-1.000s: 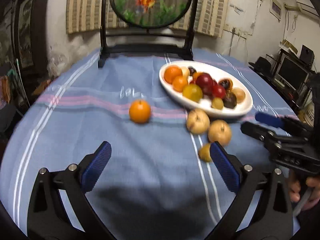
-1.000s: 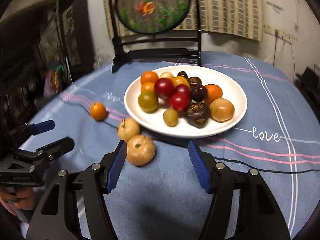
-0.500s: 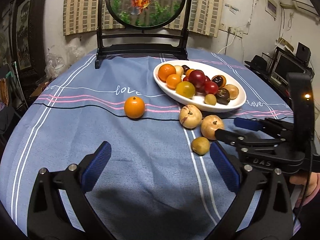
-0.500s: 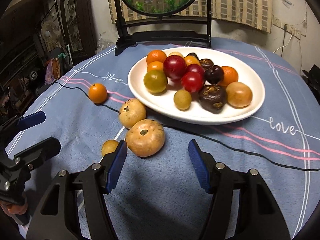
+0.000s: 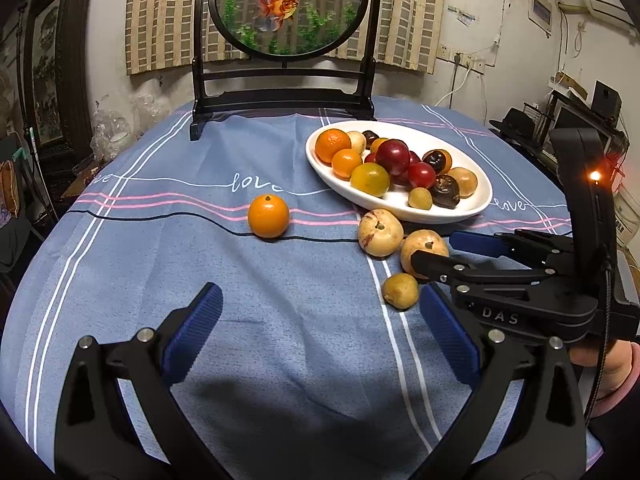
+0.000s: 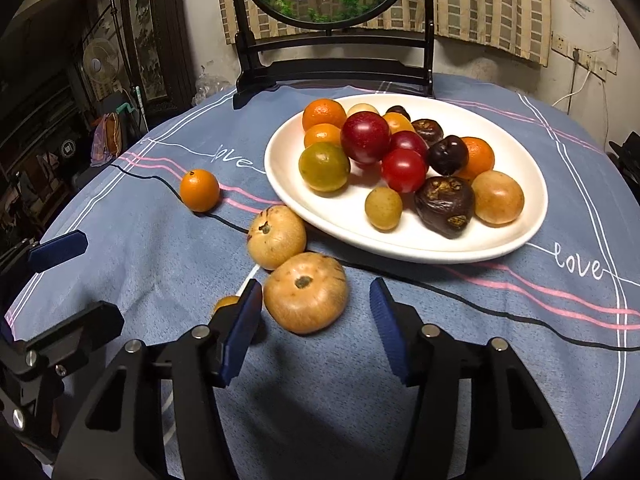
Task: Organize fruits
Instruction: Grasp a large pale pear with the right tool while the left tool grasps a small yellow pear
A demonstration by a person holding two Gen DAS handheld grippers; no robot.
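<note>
Plate (image 6: 400,240): it sits toward the far right of the table, already piled with fruit, so you have your gathering spot.
Loose fruit: four pieces lie on the blue cloth (image 5: 200,248) off the plate's near-left rim.
Tan fruit (image 6: 306,292): the larger one lies just beside its twin (image 6: 276,236), which almost touches the plate rim.
Small yellow fruit (image 5: 400,290): it rests nearer to you, half hidden behind your right tong's pad in the right wrist view.
Orange (image 5: 268,216): it sits alone on the pink stripe, well apart, toward the table's middle.
Right gripper (image 6: 316,312): your tongs straddle the larger tan fruit and are closing; the pads do not yet press it.
Left gripper (image 5: 320,332): spread wide over bare cloth, holding nothing, kept clear so your right side can work.
</note>
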